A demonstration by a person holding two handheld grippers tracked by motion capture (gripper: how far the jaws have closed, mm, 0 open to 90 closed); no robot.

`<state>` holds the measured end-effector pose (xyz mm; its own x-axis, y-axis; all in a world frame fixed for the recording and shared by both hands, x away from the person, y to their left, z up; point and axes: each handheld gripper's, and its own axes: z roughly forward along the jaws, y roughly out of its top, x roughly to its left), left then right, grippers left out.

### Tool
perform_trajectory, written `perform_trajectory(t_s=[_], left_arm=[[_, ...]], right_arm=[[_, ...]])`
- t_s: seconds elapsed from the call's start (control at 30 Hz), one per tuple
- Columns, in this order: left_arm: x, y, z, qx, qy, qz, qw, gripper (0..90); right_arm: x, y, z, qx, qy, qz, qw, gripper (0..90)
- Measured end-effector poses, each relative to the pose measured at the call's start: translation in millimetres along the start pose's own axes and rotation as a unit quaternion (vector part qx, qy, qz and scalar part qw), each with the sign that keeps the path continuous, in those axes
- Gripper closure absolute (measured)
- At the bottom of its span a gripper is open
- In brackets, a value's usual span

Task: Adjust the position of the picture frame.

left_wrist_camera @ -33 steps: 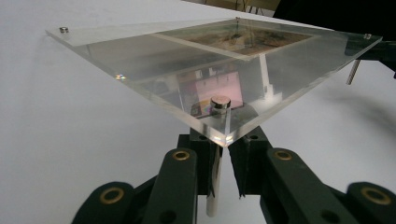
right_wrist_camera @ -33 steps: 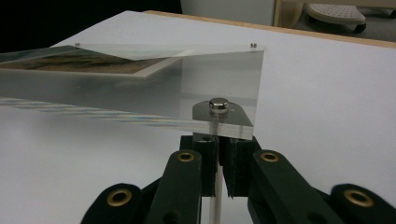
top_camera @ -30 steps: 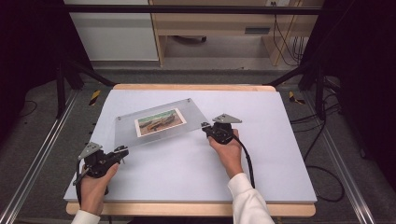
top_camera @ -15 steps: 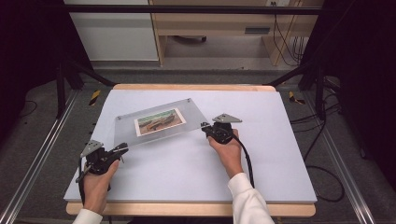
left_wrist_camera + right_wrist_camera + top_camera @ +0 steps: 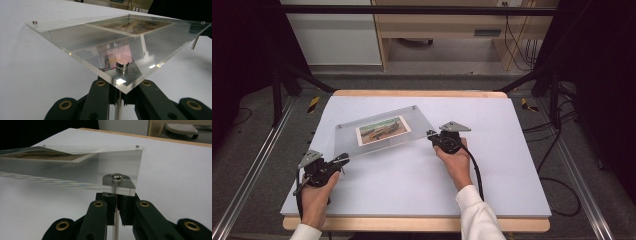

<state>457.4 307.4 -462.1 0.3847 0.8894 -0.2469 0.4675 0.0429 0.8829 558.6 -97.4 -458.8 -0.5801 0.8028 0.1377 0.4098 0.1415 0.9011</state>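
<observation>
A clear acrylic photo frame (image 5: 382, 132) with a landscape photo (image 5: 383, 130) in its middle lies over the white table (image 5: 412, 180), with small metal caps and pegs at its corners. My left gripper (image 5: 341, 161) is shut on the metal peg (image 5: 118, 106) under the frame's near left corner (image 5: 122, 82). My right gripper (image 5: 431, 135) is shut on the peg (image 5: 115, 227) under the near right corner (image 5: 120, 185). In the left gripper view the jaws (image 5: 119, 96) press the peg from both sides, and the right gripper view shows its gripper (image 5: 116, 213) doing the same.
The table has a wooden edge (image 5: 412, 223) at the front and metal rails (image 5: 242, 185) along both sides. A cable (image 5: 474, 172) trails from the right gripper over the person's forearm. Shelving and cables stand behind the table.
</observation>
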Motion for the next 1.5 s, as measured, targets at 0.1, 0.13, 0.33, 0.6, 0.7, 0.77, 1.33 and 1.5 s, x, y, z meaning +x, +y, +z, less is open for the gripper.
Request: perform_trajectory(t_s=[0.1, 0.13, 0.33, 0.6, 0.7, 0.77, 1.33, 1.5], left_arm=[[0.0, 0.2, 0.1, 0.001, 0.001, 0.000, 1.0000, 83.2], [0.2, 0.3, 0.1, 0.001, 0.003, 0.001, 1.0000, 83.2], [1.8, 1.7, -0.2, -0.001, 0.007, 0.002, 1.0000, 83.6], [-0.6, 9.6, -7.7, -0.018, 0.018, 0.011, 0.9996, 83.6], [-3.3, 14.6, -12.8, -0.028, 0.016, 0.011, 0.9994, 83.1], [-4.1, 15.5, -13.7, -0.028, 0.016, 0.011, 0.9994, 83.1], [-45.7, 31.3, 1.5, -0.029, -0.022, 0.036, 0.9987, 82.3], [-59.4, 40.9, 22.1, -0.029, -0.042, 0.051, 0.9974, 82.4]], right_arm=[[0.3, -0.1, -0.2, 0.001, -0.001, -0.001, 1.0000, 84.9], [0.4, -0.2, -0.2, 0.001, 0.000, 0.000, 1.0000, 84.9], [1.4, -0.1, 0.1, 0.004, 0.002, -0.001, 1.0000, 85.0], [7.1, 4.8, -5.2, -0.016, -0.002, -0.006, 0.9998, 85.2], [10.3, 11.5, -12.5, -0.023, 0.000, -0.008, 0.9997, 85.1], [10.6, 12.7, -13.8, -0.022, 0.000, -0.010, 0.9997, 85.0], [-1.2, 11.0, -75.8, -0.023, -0.043, -0.009, 0.9988, 84.1], [-16.2, 4.9, -94.9, -0.039, -0.061, 0.003, 0.9974, 84.1]])
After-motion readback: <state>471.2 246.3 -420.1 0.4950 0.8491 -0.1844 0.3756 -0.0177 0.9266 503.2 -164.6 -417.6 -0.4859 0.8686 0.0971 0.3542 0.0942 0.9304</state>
